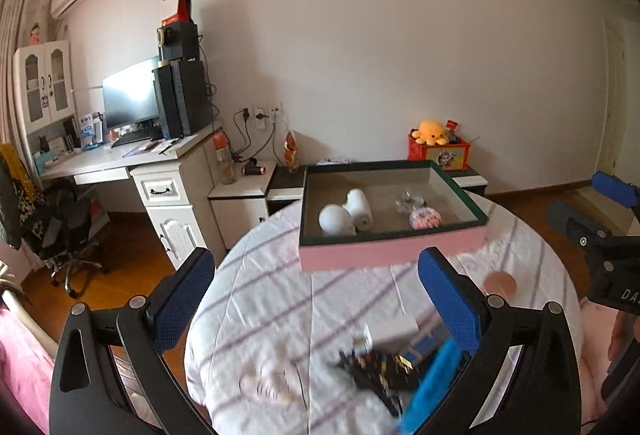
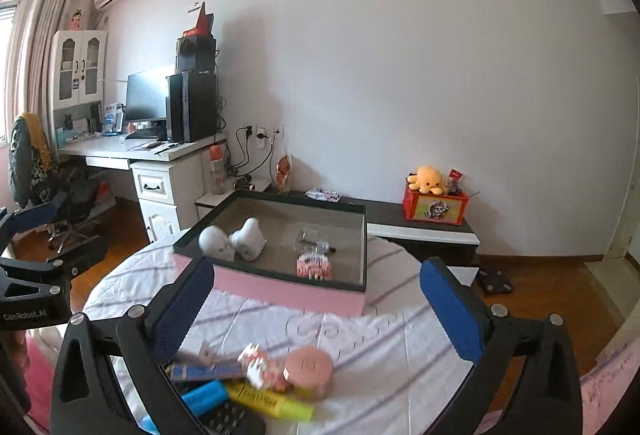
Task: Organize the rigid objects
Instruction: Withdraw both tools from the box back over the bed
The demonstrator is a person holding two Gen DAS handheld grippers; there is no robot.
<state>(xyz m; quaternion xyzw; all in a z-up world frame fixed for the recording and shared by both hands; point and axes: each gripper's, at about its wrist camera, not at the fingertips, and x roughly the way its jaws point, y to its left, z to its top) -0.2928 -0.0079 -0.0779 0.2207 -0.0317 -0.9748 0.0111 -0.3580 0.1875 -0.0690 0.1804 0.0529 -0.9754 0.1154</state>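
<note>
Both our tongs, left (image 1: 316, 295) and right (image 2: 316, 299), gape empty above a pink, dark-rimmed box (image 2: 280, 289) holding two white figurines (image 2: 232, 241).

1. The open box (image 2: 304, 291) is set on the round table (image 2: 400, 347), toward its far edge.
2. Inside the box, two rounded figures (image 2: 234, 241) are placed at the left, touching each other.
3. A small block piece (image 2: 315, 267) is placed right of them, near the front wall.
4. A pile of small items (image 2: 256, 379) is heaped in front of the box.
5. A low cabinet (image 2: 424, 229) is seen behind the box, against the wall.
</note>
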